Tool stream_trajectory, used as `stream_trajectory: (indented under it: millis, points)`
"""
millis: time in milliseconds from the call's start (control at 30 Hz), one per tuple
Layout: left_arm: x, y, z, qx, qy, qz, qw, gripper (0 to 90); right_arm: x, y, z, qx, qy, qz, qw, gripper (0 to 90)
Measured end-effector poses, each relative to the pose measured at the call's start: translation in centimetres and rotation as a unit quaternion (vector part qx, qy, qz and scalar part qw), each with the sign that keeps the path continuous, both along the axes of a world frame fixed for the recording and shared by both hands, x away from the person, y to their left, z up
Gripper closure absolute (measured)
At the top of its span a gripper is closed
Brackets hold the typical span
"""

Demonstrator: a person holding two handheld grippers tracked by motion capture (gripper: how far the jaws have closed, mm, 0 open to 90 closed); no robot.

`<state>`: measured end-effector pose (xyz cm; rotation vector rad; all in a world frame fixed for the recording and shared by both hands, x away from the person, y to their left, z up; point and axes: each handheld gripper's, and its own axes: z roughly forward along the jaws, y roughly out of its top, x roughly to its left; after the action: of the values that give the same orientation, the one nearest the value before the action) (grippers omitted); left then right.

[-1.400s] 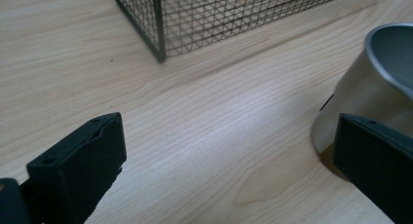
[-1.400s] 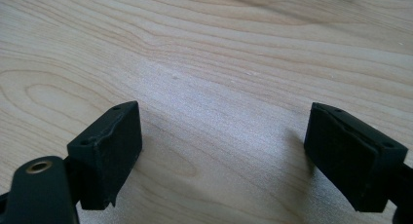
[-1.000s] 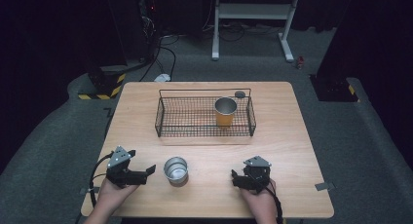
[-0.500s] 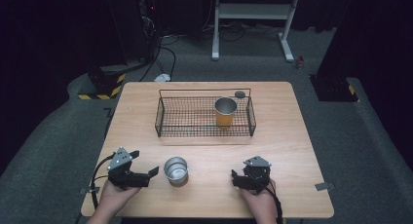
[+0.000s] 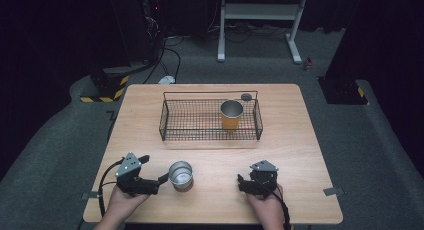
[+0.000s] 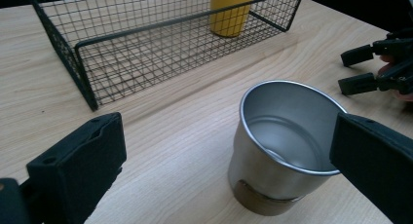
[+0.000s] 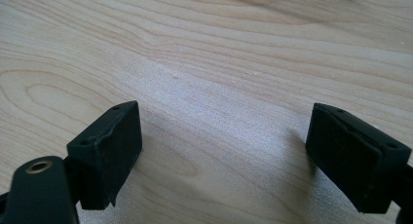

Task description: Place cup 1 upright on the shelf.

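Observation:
A silver metal cup (image 5: 180, 174) stands upright and empty on the wooden table (image 5: 300, 140) near its front edge. My left gripper (image 5: 154, 169) is just left of it, open wide. In the left gripper view the cup (image 6: 282, 146) sits between the jaws of my left gripper (image 6: 226, 160), close to the right jaw and untouched. A yellow cup (image 5: 231, 115) stands upright in the right end of the black wire basket (image 5: 170, 121). My right gripper (image 5: 240, 183) rests open at the front right, and in its own view my right gripper (image 7: 224, 156) has bare wood between its jaws.
The basket (image 6: 87, 73) lies across the table's middle, beyond the silver cup. A small grey disc (image 5: 245, 96) sits behind the basket's right end. My right gripper (image 6: 363, 68) shows at the far right of the left gripper view. Dark floor and cables surround the table.
My left gripper has edged right, toward the silver cup, bringing one jaw close beside it. The right gripper, both cups and the basket have stayed put.

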<state>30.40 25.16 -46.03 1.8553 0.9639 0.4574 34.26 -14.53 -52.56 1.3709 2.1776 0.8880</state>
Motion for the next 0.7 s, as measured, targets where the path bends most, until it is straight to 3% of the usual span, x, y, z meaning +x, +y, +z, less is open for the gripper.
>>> stream_trajectory:
  millis: [400, 700]
  points:
    - [0.2, -1.7, 0.0, -0.012, -0.002, -0.018, 0.9998, 0.6, 0.0, 0.1, 0.0, 0.000, -0.001, -0.002, 1.0000, 13.2]
    - [0.3, -2.8, -0.3, -0.007, -0.003, -0.034, 0.9994, 0.6, 0.0, 0.1, 0.0, 0.000, -0.001, -0.002, 1.0000, 13.2]
